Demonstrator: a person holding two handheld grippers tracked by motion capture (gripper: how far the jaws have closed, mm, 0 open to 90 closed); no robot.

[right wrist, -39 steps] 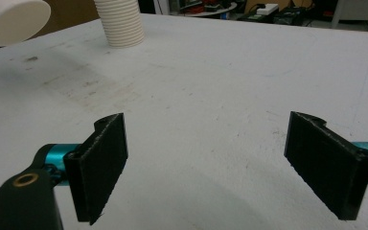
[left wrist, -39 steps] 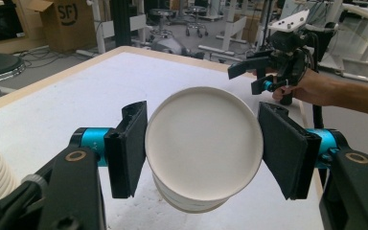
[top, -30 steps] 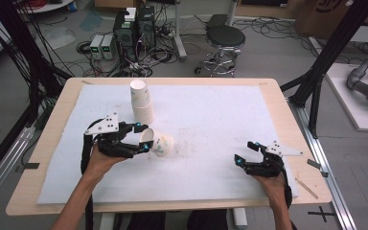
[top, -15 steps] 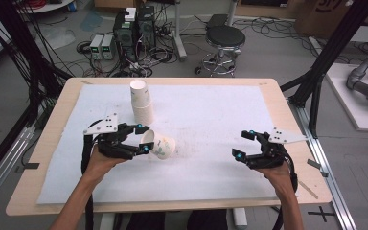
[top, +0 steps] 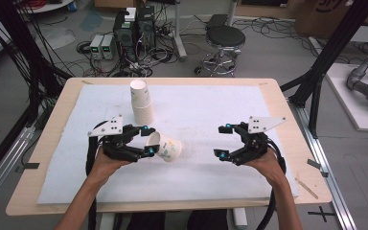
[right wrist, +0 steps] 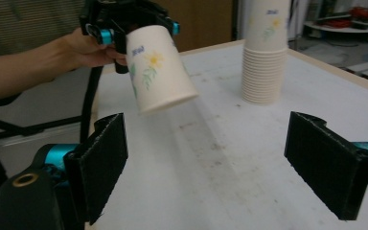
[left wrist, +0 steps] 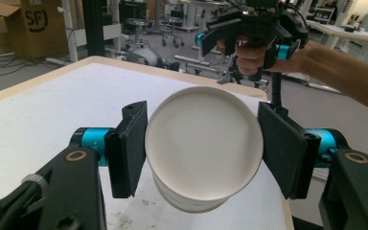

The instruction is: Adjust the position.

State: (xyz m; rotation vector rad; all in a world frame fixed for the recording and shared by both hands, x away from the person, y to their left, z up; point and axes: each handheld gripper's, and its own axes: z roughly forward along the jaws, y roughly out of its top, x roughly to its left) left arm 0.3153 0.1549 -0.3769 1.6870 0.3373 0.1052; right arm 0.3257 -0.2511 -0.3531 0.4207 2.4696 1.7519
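Left gripper (top: 147, 140) pinching my paper cup (top: 165, 147), pads pressed on both sides near the rim; cup lies sideways, mouth toward my gripper, base pointing away toward my other hand. In the left gripper view the cup's (left wrist: 202, 148) open mouth sits right between the two black pads, squeezed on each side, lifted a bit off the white mat (left wrist: 43, 105). Past the cup, further out, my right gripper (left wrist: 242, 39) faces me across the mat. Right gripper (top: 225, 140) jaws spread wide, nothing between them, held above the mat (top: 206, 112), well apart from the cup. Right gripper view: between and beyond its pads, bare scuffed mat, then the flower-print cup (right wrist: 159, 69) tilted in the left gripper (right wrist: 129, 21). Farther out from the left gripper, near the mat's back edge, a stack of paper cups (top: 141, 101) stands upright, base up, near but not touching the held cup.
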